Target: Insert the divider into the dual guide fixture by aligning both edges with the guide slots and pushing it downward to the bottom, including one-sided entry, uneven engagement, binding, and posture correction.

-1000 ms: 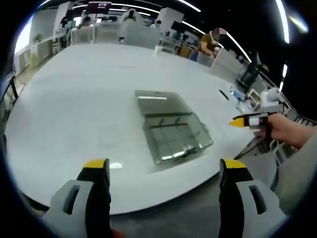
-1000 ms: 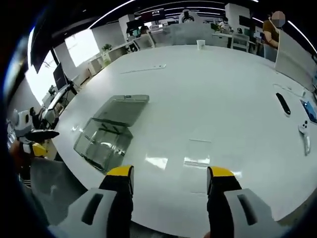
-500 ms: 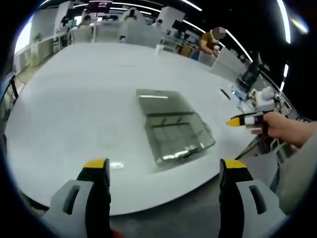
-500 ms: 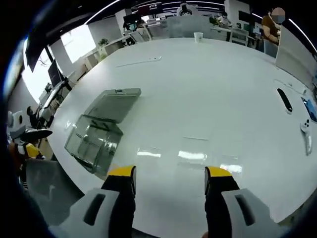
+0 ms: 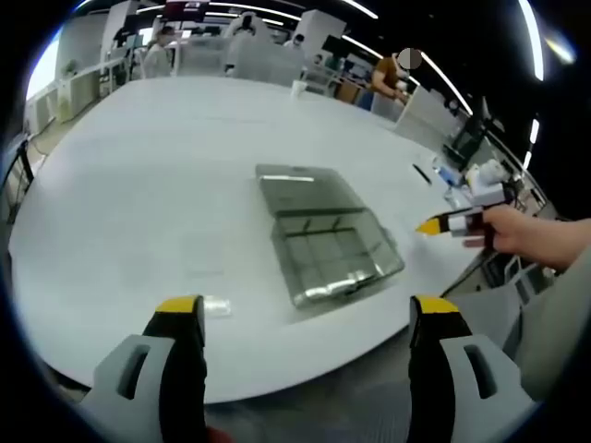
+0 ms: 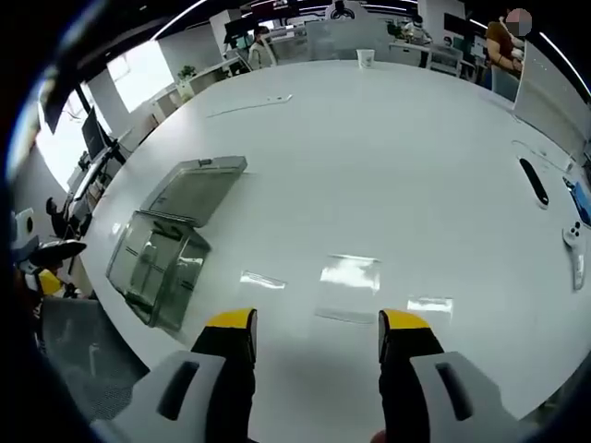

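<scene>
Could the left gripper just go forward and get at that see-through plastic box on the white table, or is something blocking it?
Probably yes. The left gripper is open and empty, and the clear plastic box with its lid open sits ahead of it on the white table, with only bare tabletop between. The right gripper hovers off to the side.

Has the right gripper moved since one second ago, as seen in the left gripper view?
Yes. The right gripper has moved slightly up and closer to the clear box.

White table [image 6: 388, 166]; paper cup [image 6: 367, 58] at far edge; black remote [image 6: 528, 180], white controller [image 6: 574, 247] near right edge.
</scene>
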